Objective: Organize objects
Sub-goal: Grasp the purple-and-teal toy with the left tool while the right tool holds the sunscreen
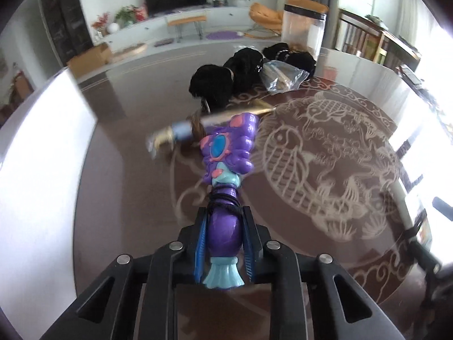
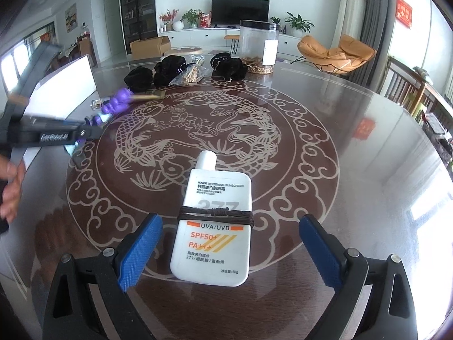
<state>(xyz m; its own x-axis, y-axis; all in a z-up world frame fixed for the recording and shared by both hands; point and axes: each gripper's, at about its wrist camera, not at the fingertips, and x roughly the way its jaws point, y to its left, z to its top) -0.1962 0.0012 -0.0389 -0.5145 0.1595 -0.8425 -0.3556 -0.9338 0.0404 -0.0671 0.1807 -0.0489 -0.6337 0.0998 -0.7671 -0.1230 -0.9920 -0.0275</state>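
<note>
A purple and turquoise toy (image 1: 229,153) with a black hair tie wound round its handle sticks out forward from my left gripper (image 1: 224,221), which is shut on the handle just above the table. The right wrist view shows that same left gripper (image 2: 85,133) at the left, with the purple toy (image 2: 117,103) in it. A white sunscreen bottle (image 2: 215,226), bound by a dark brown hair tie (image 2: 215,214), lies flat on the table. My right gripper (image 2: 230,223) stands open on either side of it, both blue pads clear of the bottle.
Black scrunchies (image 2: 167,70), a clear plastic bag (image 2: 189,75) and a tall clear jar (image 2: 259,46) stand at the table's far side. A slim gold and silver bottle (image 1: 226,116) lies behind the toy. A white board (image 2: 65,90) lies at the left edge, near a person's hand (image 2: 11,187).
</note>
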